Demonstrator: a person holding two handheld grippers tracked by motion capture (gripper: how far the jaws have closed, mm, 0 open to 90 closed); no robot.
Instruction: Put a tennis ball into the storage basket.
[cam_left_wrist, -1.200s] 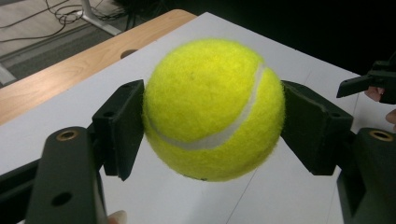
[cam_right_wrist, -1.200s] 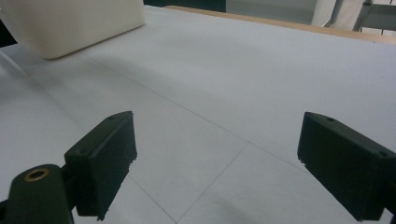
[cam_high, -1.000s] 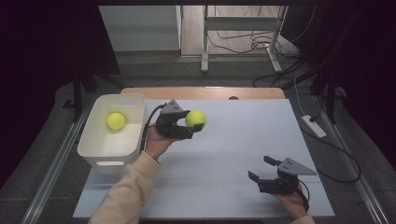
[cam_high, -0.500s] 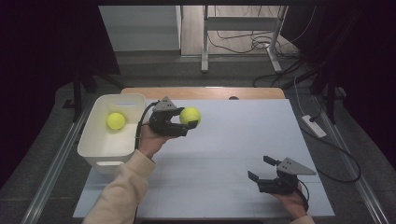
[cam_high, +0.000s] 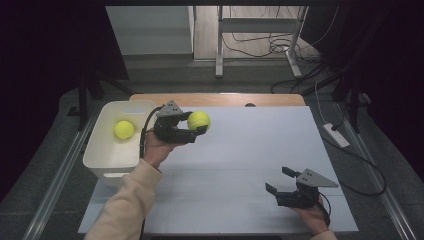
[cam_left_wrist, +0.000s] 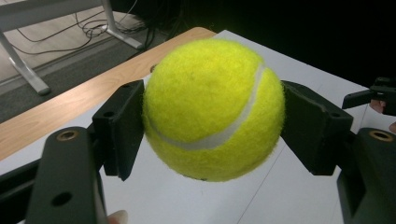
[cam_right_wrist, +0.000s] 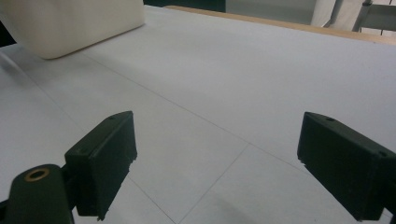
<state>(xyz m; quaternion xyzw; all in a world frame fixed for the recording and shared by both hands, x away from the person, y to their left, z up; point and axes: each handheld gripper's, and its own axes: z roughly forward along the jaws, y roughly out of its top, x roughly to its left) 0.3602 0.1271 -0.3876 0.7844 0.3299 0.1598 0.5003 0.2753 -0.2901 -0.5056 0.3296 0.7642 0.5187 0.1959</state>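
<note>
Clamping a yellow tennis ball (cam_high: 199, 120) between both jaws, the left gripper (cam_high: 192, 131) holds it above the white surface (cam_high: 260, 150), just beside the white bin (cam_high: 107, 160). A second tennis ball (cam_high: 124, 129) lies inside the bin. The right gripper (cam_high: 280, 181) rests spread wide, grasping nothing.

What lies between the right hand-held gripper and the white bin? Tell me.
Bare white table in the high view; nothing sits between the right hand-held gripper and the white bin.

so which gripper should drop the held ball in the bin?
Left. The left gripper already clamps the ball right beside the bin; the right gripper sits open, far off.
</note>
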